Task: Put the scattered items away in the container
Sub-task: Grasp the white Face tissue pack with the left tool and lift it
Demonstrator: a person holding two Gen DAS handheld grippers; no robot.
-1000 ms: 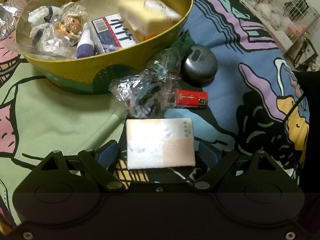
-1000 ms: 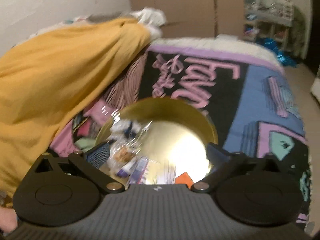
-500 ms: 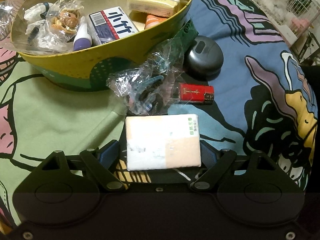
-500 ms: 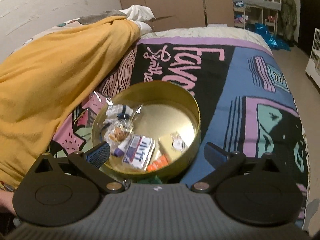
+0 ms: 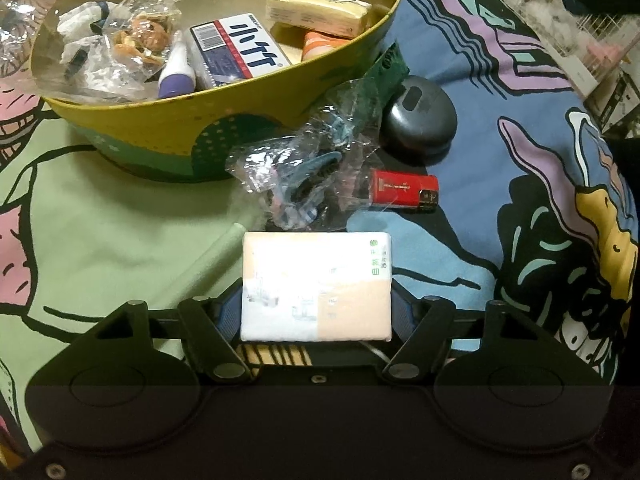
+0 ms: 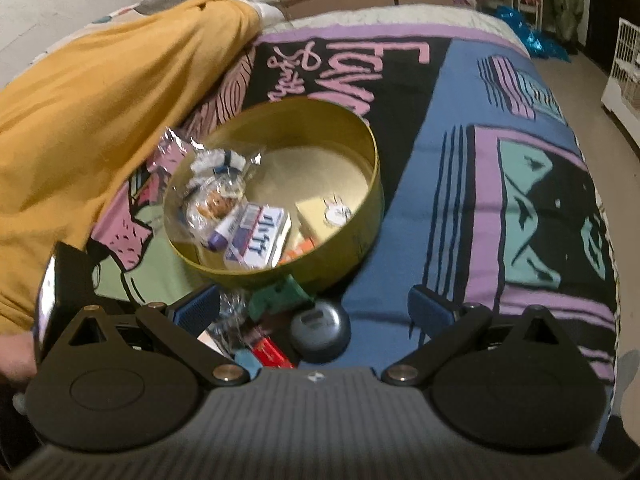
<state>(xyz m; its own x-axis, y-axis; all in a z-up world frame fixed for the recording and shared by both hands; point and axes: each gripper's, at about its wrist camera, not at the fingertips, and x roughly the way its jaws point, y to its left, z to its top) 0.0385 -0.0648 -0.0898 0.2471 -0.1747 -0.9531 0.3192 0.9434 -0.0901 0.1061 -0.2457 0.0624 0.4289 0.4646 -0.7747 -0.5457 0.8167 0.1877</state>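
My left gripper (image 5: 316, 314) points down over a white-and-peach tissue packet (image 5: 316, 284) on the bedspread. Its jaws are closing, and the blue pads (image 5: 229, 314) meet the packet's two short sides. Just beyond lie a clear bag with a toy (image 5: 304, 176), a red lighter (image 5: 404, 192), a round dark case (image 5: 420, 114) and a green item (image 5: 390, 66). The yellow tin (image 5: 160, 120) behind them holds a blue-and-white box, a yellow packet and bagged figures. My right gripper (image 6: 314, 304) hangs open and empty above the dark case (image 6: 320, 328), near the tin (image 6: 360, 216).
A mustard-yellow blanket (image 6: 100, 100) is heaped along the bed's left side beside the tin. The patterned bedspread (image 6: 480, 200) drops off at the right to bare floor with a white wire cage (image 6: 626, 72). A hand (image 6: 16, 356) shows at the lower left.
The left jaws have narrowed from a gap beside the tissue packet to contact with its sides. The right gripper has pulled back and sunk, so the dark case and lighter now show between its fingers.
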